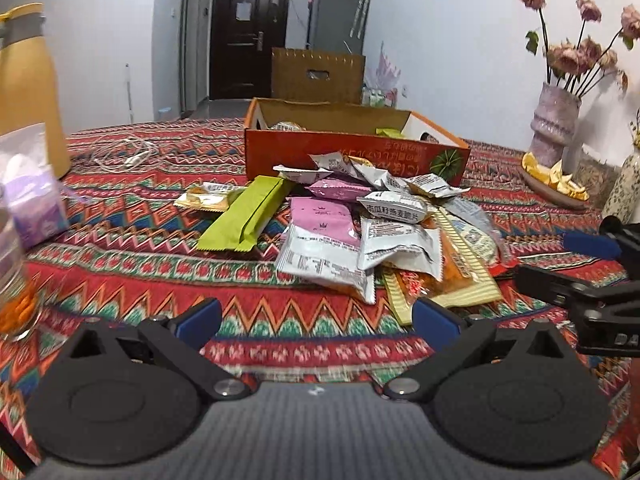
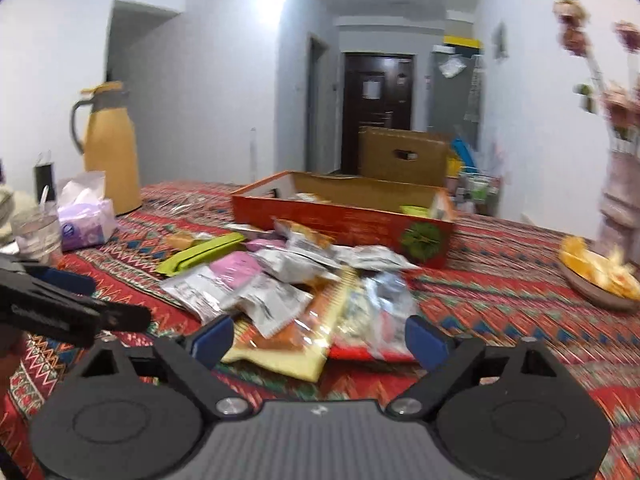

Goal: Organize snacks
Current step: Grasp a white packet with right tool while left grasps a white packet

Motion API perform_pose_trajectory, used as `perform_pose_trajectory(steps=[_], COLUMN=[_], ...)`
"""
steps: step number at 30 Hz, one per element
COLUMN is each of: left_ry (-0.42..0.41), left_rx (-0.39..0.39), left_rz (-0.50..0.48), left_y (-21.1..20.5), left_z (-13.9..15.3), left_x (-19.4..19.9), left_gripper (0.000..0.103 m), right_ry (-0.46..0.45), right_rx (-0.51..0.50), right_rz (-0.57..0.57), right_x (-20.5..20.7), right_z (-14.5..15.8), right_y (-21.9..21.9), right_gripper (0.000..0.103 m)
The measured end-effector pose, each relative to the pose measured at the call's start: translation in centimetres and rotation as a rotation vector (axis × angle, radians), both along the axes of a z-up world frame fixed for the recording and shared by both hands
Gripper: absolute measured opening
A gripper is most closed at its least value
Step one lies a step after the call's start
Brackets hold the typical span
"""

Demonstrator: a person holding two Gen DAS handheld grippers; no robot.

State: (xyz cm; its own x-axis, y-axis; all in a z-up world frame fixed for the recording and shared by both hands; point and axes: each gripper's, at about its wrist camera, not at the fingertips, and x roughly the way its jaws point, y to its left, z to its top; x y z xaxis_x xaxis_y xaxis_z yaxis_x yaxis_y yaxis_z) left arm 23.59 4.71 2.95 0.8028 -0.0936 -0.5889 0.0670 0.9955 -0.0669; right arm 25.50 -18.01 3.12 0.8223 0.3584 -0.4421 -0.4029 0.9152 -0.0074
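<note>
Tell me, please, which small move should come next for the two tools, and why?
Probably ease the right tool forward onto the nearest packet of the snack pile and close. Both tools stand open and empty, the left tool too, and the orange box behind the pile has room.

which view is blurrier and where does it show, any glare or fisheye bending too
Right wrist view: clearly blurrier, smearing the snack pile, the flowers and the fruit plate; a bright glare patch washes out the wall at top centre. Left wrist view: sharper, print on the snack pile is readable, only the left edge is soft. Both: dark corners; the walls lean.
</note>
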Motion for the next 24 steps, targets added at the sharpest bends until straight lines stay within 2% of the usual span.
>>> perform_pose_trajectory(steps=[5,8,9,11,14,16,19,21,24], left_ry=[0.024,0.038,0.042,0.052,0.071,0.091,0.108,0.082,0.058], left_rx=[-0.013,-0.01,-0.01,-0.01,-0.029,-0.055,-0.082,-0.065,0.055], left_rz=[0.021,0.041,0.043,0.043,0.044,0.042,0.043,0.033,0.058], left_y=[1.2,1.9,2.1,2.1,1.7,1.3,0.4,-0.2,-1.4], left_z=[-0.8,-1.2,-1.3,-1.4,-1.8,-2.1,-2.3,-2.3,-2.8], left_x=[1.7,2.1,2.2,2.5,3.0,3.6,4.6,5.2,6.7], left_gripper=[0.103,0.103,0.103,0.103,0.103,0.103,0.103,0.103,0.103], right_ry=[0.037,0.059,0.08,0.107,0.114,0.104,0.1,0.086,0.076], right_rx=[-0.101,-0.131,-0.134,-0.122,-0.09,-0.101,-0.135,-0.167,-0.153], right_rz=[0.163,0.196,0.211,0.235,0.253,0.252,0.264,0.251,0.211], right_x=[4.7,7.5,8.4,9.8,10.4,10.2,9.7,9.5,9.1], right_z=[-0.9,-1.7,-2.0,-2.6,-2.6,-2.7,-2.7,-2.7,-2.7], right_y=[4.3,6.1,6.4,6.7,6.5,6.3,5.8,5.4,4.0], right_gripper=[0.082,0.076,0.07,0.068,0.061,0.05,0.049,0.049,0.045])
